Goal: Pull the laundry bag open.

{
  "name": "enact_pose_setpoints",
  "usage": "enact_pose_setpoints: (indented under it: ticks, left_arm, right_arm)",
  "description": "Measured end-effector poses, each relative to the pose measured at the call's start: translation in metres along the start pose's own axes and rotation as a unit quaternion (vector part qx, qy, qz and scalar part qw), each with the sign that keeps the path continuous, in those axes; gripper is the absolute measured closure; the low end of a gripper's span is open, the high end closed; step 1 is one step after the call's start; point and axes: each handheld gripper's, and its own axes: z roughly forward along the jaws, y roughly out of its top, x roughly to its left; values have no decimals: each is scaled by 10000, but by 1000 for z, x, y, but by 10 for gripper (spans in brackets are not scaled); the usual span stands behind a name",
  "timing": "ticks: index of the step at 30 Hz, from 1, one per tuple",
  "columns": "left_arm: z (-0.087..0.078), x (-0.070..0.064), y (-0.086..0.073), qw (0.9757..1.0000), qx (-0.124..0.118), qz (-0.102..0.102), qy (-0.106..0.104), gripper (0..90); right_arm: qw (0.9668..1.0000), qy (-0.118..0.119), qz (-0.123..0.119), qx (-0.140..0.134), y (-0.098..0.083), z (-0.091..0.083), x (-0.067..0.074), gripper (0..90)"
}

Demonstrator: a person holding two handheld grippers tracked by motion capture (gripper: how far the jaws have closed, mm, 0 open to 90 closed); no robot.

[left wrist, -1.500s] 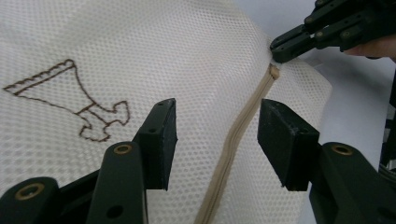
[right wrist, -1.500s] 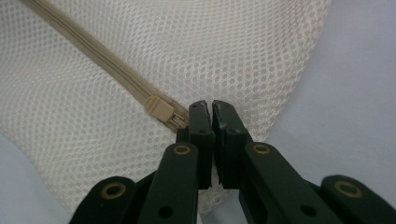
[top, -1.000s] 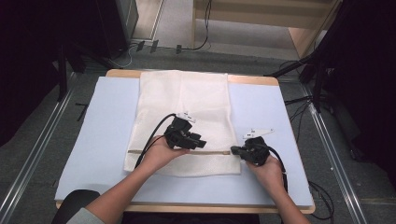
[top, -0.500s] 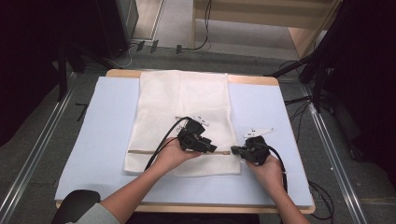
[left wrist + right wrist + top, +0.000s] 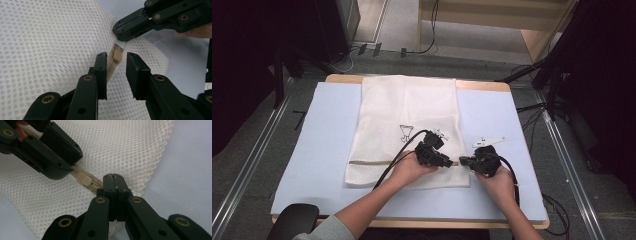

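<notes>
mesh bag [image 5: 407, 130] near tabletop's front edge: right tongs [image 5: 113, 178] clamped on zipper end; left tongs [image 5: 116, 65] apart, just closing around slider [image 5: 117, 55]. risk: pads catch mesh, miss slider.

bag: white mesh laundry bag [image 5: 407, 125], flat on the table's middle, long side running far to near
zipper: beige [image 5: 367, 162], across the near end
slider: beige [image 5: 117, 55], near right edge

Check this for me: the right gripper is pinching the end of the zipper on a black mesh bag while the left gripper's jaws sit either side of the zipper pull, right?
Not quite: the mesh bag is white, not black, as the left gripper view shows. The rest holds: the right gripper pinches the zipper's end, and the left gripper, its jaws just closing, has them either side of the zipper pull.
</notes>
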Motion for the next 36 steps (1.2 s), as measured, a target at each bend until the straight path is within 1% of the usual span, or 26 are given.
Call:
enact_pose_setpoints:
  ticks: [4,5,8,14,17,18,19,20,21,23,26,27,30,33,34,35,36]
  left_arm:
    - [5,1,1,10000,-63,-57,19,720]
    - [6,1,1,9999,-79,-88,-12,720]
    - [8,-1,2,9999,-123,-82,-6,724]
    - [14,-5,7,9999,-131,-55,-8,740]
    - [18,-6,8,9999,-106,-24,3,751]
    - [20,-7,8,9999,-72,43,65,763]
    - [21,-7,7,9999,-83,51,104,777]
    - [21,-6,7,9999,-83,45,83,811]
    - [21,-5,7,10000,-76,31,46,813]
    - [21,-4,7,10000,-68,25,41,817]
    - [21,-6,7,9999,-59,27,89,822]
    - [21,-6,7,9999,-77,-14,75,821]
    - [20,-9,6,9999,-86,3,99,820]
    - [16,-10,6,9999,-112,-39,63,813]
    - [15,-6,5,9999,-74,-131,-8,815]
    - [15,-4,4,9997,-86,-227,-59,814]
    - [15,-3,4,9995,-83,-274,-93,814]
  right_arm:
    - [10000,-5,-9,-4,0,0,0,900]
    - [10000,-5,-8,-4,0,0,0,900]
    - [10000,-20,-22,5,0,0,0,900]
    - [10000,-9,-5,-2,0,0,0,900]
    - [10000,26,49,-8,0,0,-1,900]
    - [10000,37,90,8,0,0,-1,900]
    - [9999,57,89,3,0,0,-2,900]
    - [9999,87,121,-5,0,0,-3,900]
    - [9998,102,150,-3,0,0,-3,900]
    - [9998,121,141,0,-1,0,-4,900]
    - [9999,100,132,22,0,-1,-3,900]
    - [9998,92,151,16,0,-1,-3,900]
    - [9999,104,136,6,0,-1,-3,900]
    - [9999,117,125,3,0,0,-3,900]
    - [9999,114,114,3,0,0,-3,900]
    - [9999,119,107,3,0,0,-3,900]
    - [9999,118,120,-1,0,0,-3,900]
